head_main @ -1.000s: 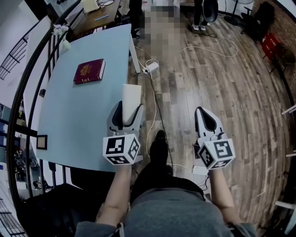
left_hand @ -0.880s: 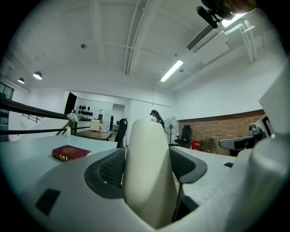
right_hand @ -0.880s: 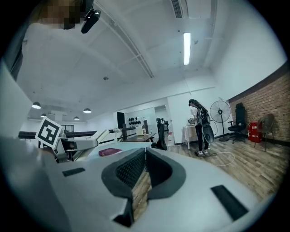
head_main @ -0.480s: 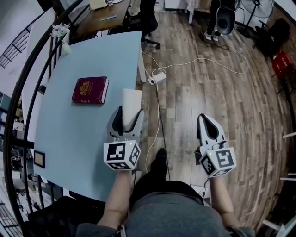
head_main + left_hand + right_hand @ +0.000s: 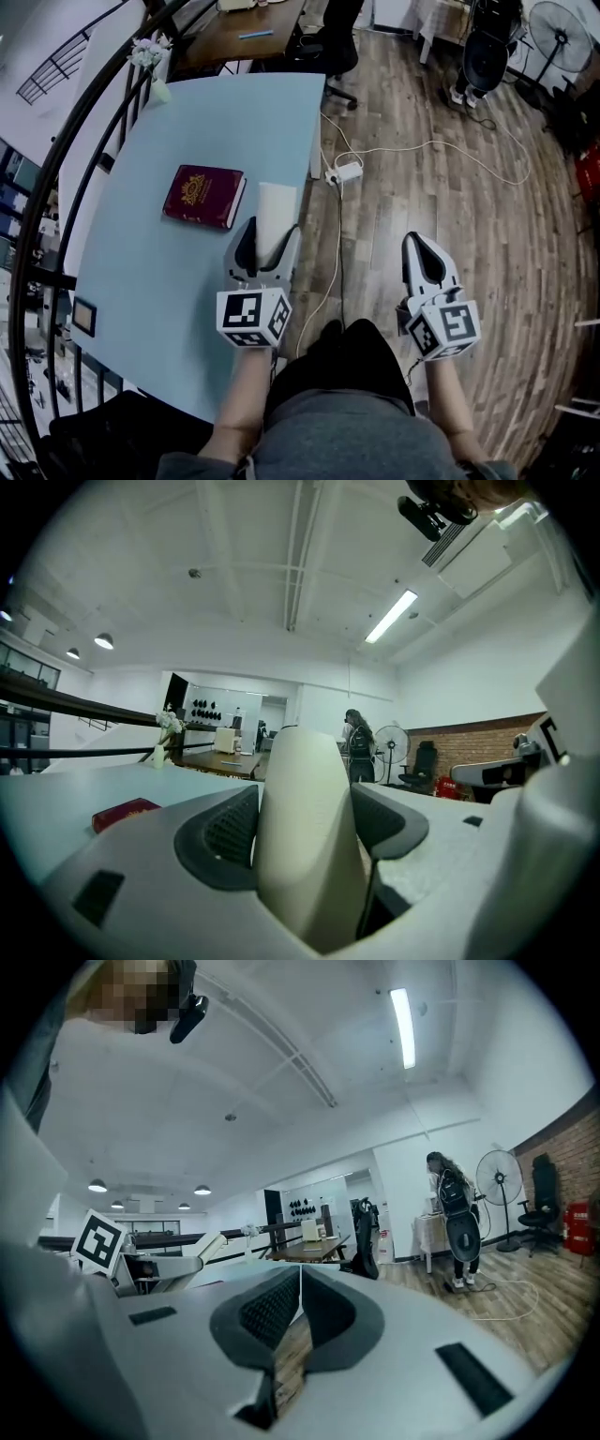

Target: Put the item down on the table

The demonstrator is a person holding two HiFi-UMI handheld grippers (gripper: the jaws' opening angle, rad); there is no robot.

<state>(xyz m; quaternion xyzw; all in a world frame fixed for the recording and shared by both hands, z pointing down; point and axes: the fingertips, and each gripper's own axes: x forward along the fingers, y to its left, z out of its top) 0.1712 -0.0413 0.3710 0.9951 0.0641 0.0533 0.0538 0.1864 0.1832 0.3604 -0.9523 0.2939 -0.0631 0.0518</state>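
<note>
Cream-white and smooth, the item [image 5: 276, 208] is squeezed between the two jaws of the left gripper [image 5: 269, 236]. It sticks out over the right edge of the blue table [image 5: 131, 253], just beside the red book [image 5: 203, 195]. To do this well, I think it should go a bit further over the table, come down slowly, then be let go. The right gripper [image 5: 420, 246] is closed with nothing in it, out over the wood floor [image 5: 487, 234].
</note>
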